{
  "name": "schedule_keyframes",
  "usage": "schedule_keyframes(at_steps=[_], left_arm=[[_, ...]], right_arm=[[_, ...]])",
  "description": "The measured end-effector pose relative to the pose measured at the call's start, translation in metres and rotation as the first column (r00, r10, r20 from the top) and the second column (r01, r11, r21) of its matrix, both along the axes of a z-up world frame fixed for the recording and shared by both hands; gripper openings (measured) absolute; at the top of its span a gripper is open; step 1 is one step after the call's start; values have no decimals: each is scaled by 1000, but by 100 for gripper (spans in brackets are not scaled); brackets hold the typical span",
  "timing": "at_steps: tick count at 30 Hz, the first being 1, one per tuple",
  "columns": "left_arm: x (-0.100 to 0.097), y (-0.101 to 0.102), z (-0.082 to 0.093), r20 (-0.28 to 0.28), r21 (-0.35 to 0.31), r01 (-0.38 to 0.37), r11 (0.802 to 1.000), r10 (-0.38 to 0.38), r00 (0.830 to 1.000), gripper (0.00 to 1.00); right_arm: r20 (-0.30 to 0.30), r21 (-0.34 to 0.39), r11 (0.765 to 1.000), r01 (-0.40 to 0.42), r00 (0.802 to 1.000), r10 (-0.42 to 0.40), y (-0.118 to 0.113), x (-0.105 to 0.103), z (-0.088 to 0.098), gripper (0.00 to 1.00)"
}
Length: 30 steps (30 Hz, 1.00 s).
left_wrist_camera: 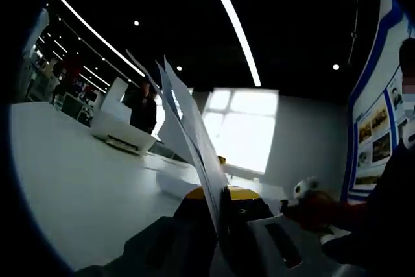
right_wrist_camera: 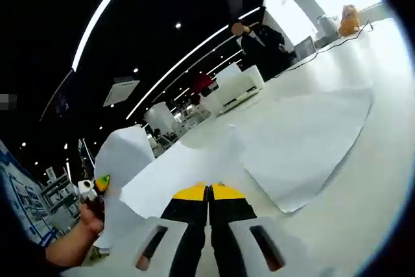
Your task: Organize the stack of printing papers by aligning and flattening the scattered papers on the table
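- In the left gripper view the left tool [left_wrist_camera: 219,215] is clenched on a thin sheaf of papers [left_wrist_camera: 194,134]; the sheets rise edge-on from between its dark, yellow-tipped jaws and fan slightly apart toward their upper ends
- The held papers lean up and to the left from the tool, lifted off the white table [left_wrist_camera: 78,186], which spreads out to the tool's left
- To the right of this tool, low in the view, a hand [left_wrist_camera: 318,209] reaches in, wrapped around the other device; a dark sleeve runs off from it to the right edge
- In the right gripper view the right tool [right_wrist_camera: 209,192] has its two jaws pressed together, with no gap between the yellow tips; whether a sheet is pinched between them cannot be told
- Just ahead of the right tool, flat sheets [right_wrist_camera: 305,141] lie spread on the table [right_wrist_camera: 382,186], overlapping and out of line, reaching ahead and to the right of the jaws
- To the left of the right tool a raised bundle of paper [right_wrist_camera: 123,160] stands up off the table, and the other hand [right_wrist_camera: 81,228] sits below it at the lower left, forearm coming in from the bottom corner
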<state>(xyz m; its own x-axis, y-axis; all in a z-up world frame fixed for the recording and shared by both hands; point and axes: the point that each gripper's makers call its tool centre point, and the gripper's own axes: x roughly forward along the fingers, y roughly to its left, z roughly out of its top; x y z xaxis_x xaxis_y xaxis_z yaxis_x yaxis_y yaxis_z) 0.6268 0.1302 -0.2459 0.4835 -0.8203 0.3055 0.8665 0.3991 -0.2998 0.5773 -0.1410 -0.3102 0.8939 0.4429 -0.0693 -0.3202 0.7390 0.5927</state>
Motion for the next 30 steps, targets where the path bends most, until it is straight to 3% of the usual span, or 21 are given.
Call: schedule_keyframes(at_steps=[4, 6, 9, 11, 17, 20, 24, 30], left_arm=[[0, -1, 0, -1, 2, 0, 1000, 0, 1000, 7], [-1, -1, 0, 0, 3, -1, 1000, 1, 1000, 7], [-1, -1, 0, 0, 4, -1, 1000, 1, 1000, 7], [-1, -2, 0, -1, 6, -1, 1000, 1, 1000, 7], [-2, -3, -1, -3, 8, 1, 1000, -1, 1000, 7], [-1, -2, -1, -7, 6, 0, 1000, 0, 1000, 7], [0, -2, -2, -17, 8, -5, 1000, 5, 1000, 7], [1, -2, -3, -34, 8, -2, 1000, 2, 999, 7]], right_arm=[[47, 132, 991, -12, 999, 6, -4, -3, 26, 0], [99, 253, 967, -29, 995, 4, -6, -5, 46, 0], [131, 330, 943, -50, 991, 7, -6, -6, 62, 0], [157, 416, 905, -90, 987, 26, -3, -7, 83, 0], [328, 357, 917, -176, 943, 53, 14, 12, 167, 0], [397, 269, 935, -229, 911, 109, 35, 26, 213, 0], [419, 222, 943, -249, 898, 138, 57, 48, 249, 0], [453, 165, 944, -284, 872, 184, 82, 67, 288, 0]])
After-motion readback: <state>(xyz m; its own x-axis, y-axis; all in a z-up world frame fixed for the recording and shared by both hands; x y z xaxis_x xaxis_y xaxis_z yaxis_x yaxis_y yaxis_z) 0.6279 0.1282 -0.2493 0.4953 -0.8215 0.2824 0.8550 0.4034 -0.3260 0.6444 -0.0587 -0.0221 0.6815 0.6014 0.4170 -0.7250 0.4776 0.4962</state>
